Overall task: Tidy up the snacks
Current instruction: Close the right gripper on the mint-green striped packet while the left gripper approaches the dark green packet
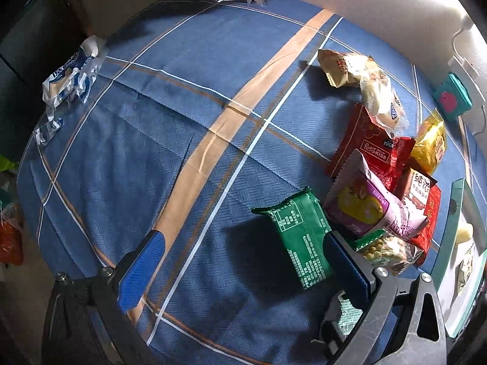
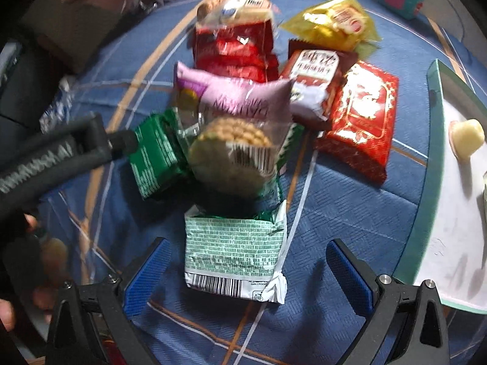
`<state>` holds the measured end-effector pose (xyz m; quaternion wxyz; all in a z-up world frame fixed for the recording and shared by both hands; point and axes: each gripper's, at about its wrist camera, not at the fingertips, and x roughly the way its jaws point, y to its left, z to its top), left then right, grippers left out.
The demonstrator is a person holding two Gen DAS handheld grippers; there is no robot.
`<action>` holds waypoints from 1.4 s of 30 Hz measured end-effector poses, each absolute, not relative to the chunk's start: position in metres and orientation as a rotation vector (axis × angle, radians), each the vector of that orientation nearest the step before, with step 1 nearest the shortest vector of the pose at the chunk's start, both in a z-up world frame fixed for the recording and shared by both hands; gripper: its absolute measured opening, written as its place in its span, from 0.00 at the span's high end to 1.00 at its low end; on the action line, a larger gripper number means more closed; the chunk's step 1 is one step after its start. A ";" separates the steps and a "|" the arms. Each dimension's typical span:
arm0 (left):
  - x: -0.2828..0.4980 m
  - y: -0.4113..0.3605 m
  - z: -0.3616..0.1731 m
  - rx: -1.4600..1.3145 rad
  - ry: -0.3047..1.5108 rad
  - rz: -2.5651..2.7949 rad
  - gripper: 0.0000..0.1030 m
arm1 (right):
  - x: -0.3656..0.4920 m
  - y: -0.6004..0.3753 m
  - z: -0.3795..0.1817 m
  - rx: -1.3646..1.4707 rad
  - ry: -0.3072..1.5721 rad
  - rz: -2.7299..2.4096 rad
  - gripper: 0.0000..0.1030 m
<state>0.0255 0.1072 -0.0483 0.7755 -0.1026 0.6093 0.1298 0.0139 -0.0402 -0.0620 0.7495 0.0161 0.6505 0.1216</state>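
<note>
A pile of snack packets lies on a blue checked cloth [image 1: 152, 158]. My left gripper [image 1: 243, 258] is open and empty; a dark green packet [image 1: 301, 237] lies against its right finger. A pink packet [image 1: 365, 203], red packets [image 1: 365, 146] and a yellow packet [image 1: 429, 146] lie beyond. My right gripper [image 2: 246, 270] is open, with a pale green-and-white packet [image 2: 234, 255] lying between its fingers, untouched. A clear packet of round biscuits [image 2: 231, 152] lies just past it, with the dark green packet [image 2: 155, 158] to its left and the pink packet [image 2: 243, 97] behind.
A white tray with a teal rim [image 2: 426, 182] at the right holds a pale round sweet [image 2: 467, 137]. A teal box [image 1: 453, 100] sits at the far right. A blue-and-white wrapper [image 1: 70, 82] lies at the cloth's left edge. The left gripper's body [image 2: 61, 149] reaches in from the left in the right wrist view.
</note>
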 end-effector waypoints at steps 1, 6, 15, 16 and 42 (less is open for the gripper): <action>0.026 0.107 -0.048 -0.221 1.319 0.278 0.00 | 0.013 -0.037 -0.065 0.020 1.426 0.263 0.00; 0.028 0.106 -0.051 -0.225 1.327 0.267 0.00 | 0.009 -0.029 -0.074 -0.059 1.435 0.233 0.00; 0.042 0.092 -0.060 -0.212 1.353 0.249 0.00 | 0.012 -0.048 -0.070 -0.107 1.396 0.135 0.00; 0.043 0.090 -0.061 -0.209 1.356 0.248 0.00 | 0.013 -0.053 -0.070 -0.090 1.397 0.130 0.00; 0.065 0.033 -0.072 -0.199 1.370 0.122 0.52 | 0.019 -0.051 -0.052 -0.011 1.390 0.188 0.35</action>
